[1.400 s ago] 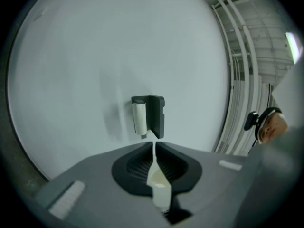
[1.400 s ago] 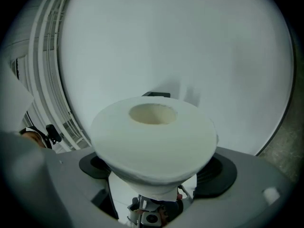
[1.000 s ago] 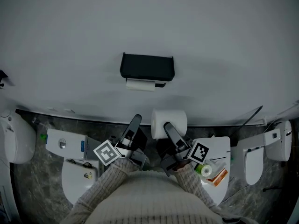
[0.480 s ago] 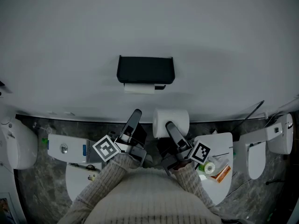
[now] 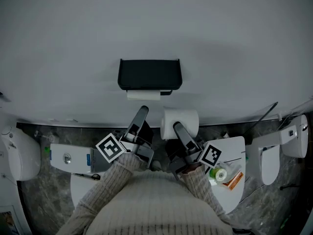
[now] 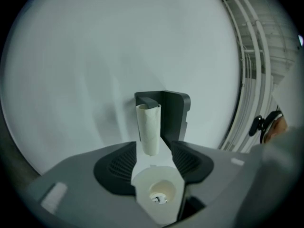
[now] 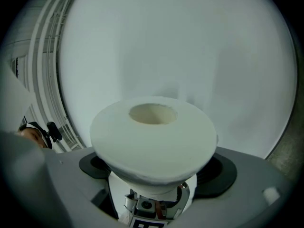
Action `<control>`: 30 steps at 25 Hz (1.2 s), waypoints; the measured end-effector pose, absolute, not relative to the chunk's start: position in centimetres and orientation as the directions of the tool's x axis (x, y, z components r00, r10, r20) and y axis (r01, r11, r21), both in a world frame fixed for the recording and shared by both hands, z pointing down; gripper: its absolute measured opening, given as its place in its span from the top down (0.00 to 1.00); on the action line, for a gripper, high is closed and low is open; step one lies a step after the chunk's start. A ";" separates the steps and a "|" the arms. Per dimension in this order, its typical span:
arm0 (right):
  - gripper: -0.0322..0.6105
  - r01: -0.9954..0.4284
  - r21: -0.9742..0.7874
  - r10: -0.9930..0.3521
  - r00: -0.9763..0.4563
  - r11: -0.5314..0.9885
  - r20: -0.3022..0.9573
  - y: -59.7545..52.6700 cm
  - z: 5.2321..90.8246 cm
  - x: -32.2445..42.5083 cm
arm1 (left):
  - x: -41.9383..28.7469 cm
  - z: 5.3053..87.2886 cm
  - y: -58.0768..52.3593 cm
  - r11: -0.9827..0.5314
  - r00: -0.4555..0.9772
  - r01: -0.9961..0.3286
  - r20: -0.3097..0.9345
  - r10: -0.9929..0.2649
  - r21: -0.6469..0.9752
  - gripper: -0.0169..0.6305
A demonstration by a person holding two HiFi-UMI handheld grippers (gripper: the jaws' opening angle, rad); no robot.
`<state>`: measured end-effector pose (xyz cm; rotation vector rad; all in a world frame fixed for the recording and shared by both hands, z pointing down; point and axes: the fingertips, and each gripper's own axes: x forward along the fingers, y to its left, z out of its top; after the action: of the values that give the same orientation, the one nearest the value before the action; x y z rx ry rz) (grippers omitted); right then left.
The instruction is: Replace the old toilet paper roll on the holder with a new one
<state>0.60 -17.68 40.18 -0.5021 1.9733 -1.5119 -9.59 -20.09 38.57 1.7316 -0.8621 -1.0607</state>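
Right gripper (image 5: 177,128) is clamped on the new roll (image 5: 182,120), held upright close in. Left gripper (image 5: 142,113) just beside it is opening, nothing between its jaws. Further out, the old roll (image 5: 143,95) sits on the black holder (image 5: 149,74) on the wall (image 5: 234,43).

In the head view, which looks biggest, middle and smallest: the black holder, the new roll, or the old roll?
1. holder
2. new roll, though it is nearer the camera
3. old roll, only a thin strip shows
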 end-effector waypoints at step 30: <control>0.17 0.078 -0.960 -0.663 -0.708 0.269 -0.244 -20.8 40.3 1.6 | -11.1 37.7 -24.0 -0.371 0.354 -0.077 -0.322 -0.878 0.925 0.73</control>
<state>1.57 -20.78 40.30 -0.5265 1.9072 -1.4948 -11.07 -24.04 37.70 1.7205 -0.8536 -1.1216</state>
